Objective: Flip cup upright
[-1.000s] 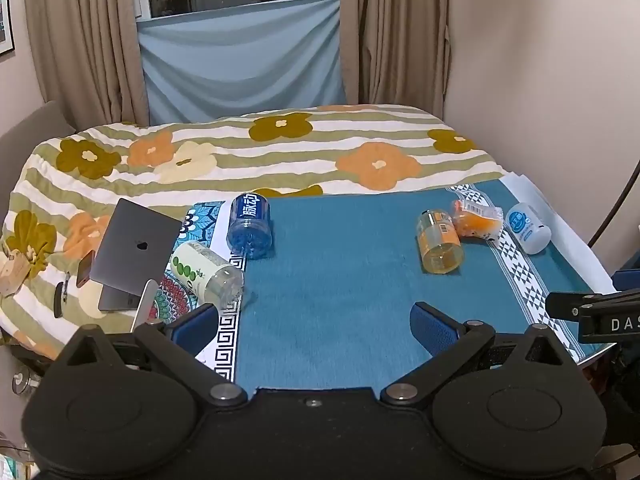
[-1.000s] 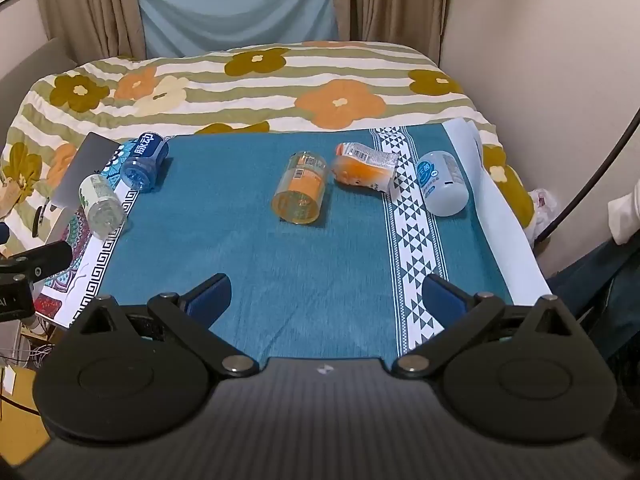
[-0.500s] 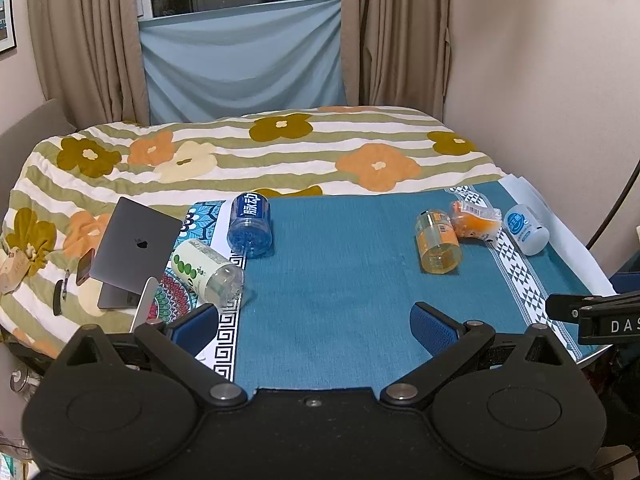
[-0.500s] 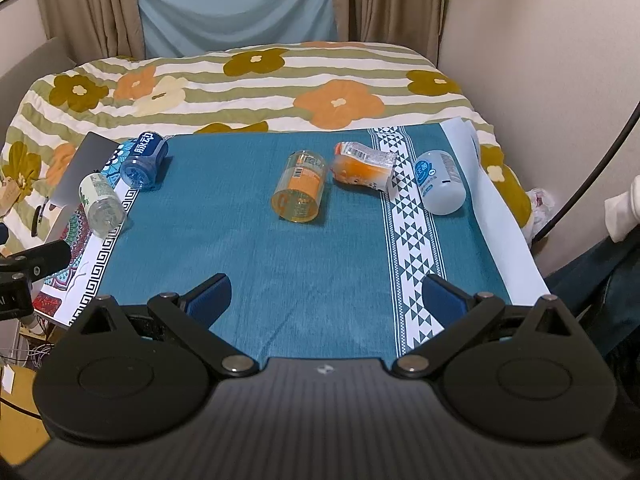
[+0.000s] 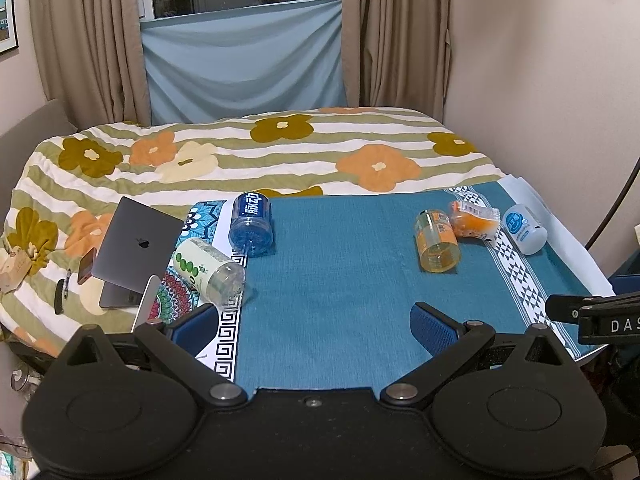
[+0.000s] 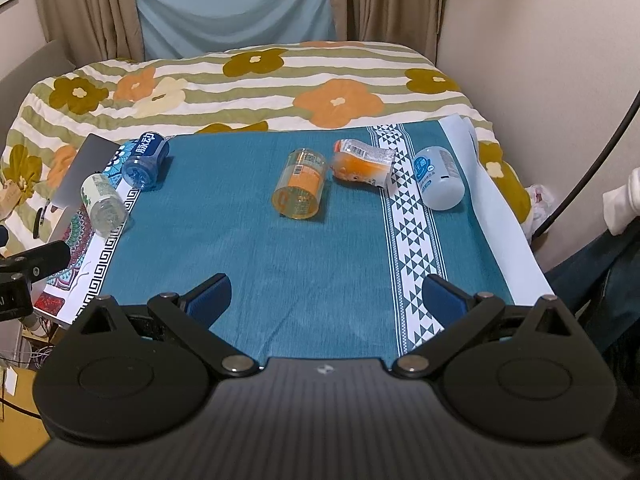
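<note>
Several cups lie on their sides on a teal cloth (image 5: 340, 280). A blue cup (image 5: 251, 224) and a green-dotted clear cup (image 5: 208, 270) lie at the left. An orange clear cup (image 5: 436, 241), an orange-and-clear cup (image 5: 474, 220) and a white cup with a blue logo (image 5: 525, 229) lie at the right. In the right wrist view they are the blue cup (image 6: 146, 160), green-dotted cup (image 6: 103, 204), orange cup (image 6: 301, 190), orange-and-clear cup (image 6: 362, 162) and white cup (image 6: 438, 178). My left gripper (image 5: 316, 324) and right gripper (image 6: 326, 300) are open and empty, near the cloth's front edge.
A closed grey laptop (image 5: 136, 246) and a phone (image 5: 86, 266) lie left of the cloth on a flowered bedspread (image 5: 280, 152). A patterned mat (image 5: 180, 296) lies under the cloth's left edge. A wall is at the right, curtains at the back.
Both cameras have shifted slightly; the right wrist view has moved a little forward and the cups appear slightly nearer. No object has moved.
</note>
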